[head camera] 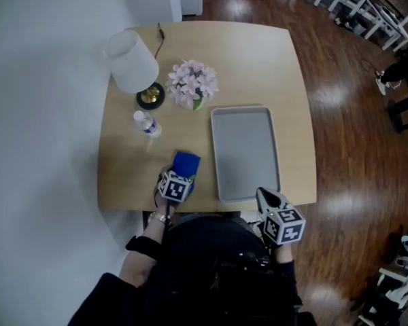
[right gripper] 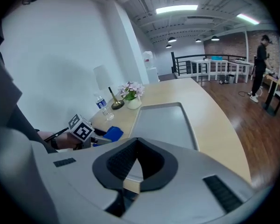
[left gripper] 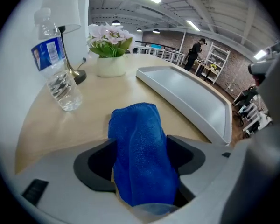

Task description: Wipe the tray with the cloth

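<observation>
Head view: grey tray (head camera: 245,151) lies bare on the wood surface (head camera: 126,175), w/ blue cloth (head camera: 186,163) just left of it, apart. L tool (head camera: 181,175) is at cloth's near end; R tool (head camera: 262,194) is by tray's near right corner. Only the left gripper view shows the jaws: spread wide, cloth lying btwn them, gap on one side, not pinched. Right gripper view: jaws pressed together, nothing btwn, tray ahead, L tool's marker cube off to the side. Bottle (head camera: 147,125), lamp (head camera: 131,62) & flowers (head camera: 192,83) stand beyond cloth.
</observation>
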Demonstrator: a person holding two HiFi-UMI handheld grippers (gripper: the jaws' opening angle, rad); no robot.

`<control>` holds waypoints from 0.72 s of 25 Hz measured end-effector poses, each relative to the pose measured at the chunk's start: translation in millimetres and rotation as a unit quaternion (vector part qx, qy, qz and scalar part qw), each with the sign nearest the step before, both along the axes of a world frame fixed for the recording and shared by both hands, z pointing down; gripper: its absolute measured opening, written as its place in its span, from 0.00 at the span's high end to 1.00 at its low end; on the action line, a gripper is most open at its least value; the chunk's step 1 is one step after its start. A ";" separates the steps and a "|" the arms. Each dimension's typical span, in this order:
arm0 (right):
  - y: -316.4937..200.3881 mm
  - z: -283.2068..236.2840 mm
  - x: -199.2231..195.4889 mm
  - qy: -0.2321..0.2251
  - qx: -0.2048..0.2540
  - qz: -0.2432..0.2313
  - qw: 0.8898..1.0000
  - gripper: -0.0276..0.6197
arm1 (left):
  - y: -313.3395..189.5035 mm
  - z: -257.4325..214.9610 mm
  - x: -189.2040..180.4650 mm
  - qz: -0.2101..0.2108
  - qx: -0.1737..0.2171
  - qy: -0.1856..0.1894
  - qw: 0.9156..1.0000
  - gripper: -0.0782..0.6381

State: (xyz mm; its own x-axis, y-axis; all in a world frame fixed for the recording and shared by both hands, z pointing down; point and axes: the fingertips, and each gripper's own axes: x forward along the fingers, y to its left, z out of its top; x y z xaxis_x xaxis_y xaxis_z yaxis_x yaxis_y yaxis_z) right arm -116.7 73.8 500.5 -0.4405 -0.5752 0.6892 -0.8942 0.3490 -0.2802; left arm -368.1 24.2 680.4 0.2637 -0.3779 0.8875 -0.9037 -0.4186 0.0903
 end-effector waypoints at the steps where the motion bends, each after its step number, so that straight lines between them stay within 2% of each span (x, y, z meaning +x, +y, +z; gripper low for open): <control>1: -1.4 0.5 -2.2 0.004 0.000 0.010 1.000 0.95 | -0.2 4.8 -1.9 0.002 -0.003 0.001 1.000 0.43; 6: 8.9 2.5 -7.6 0.023 -0.006 0.048 0.999 0.95 | -11.5 6.2 -8.3 0.033 0.033 -0.011 0.999 0.57; 9: 14.4 10.1 -0.1 0.020 -0.020 0.065 0.997 0.95 | -20.2 9.5 -15.0 0.042 0.045 -0.008 0.998 0.69; 13: -14.8 20.7 23.0 0.006 -0.011 0.080 0.997 0.95 | -22.8 15.7 -22.7 0.010 0.020 0.002 1.000 0.73; 15: -28.2 16.8 34.2 0.003 0.000 0.065 0.998 0.95 | -25.2 4.0 -12.4 -0.018 0.017 0.027 0.999 0.73; 18: -46.0 11.1 52.9 -0.007 0.010 0.041 0.999 0.95 | -47.5 -25.8 14.5 -0.061 0.036 0.066 0.995 0.73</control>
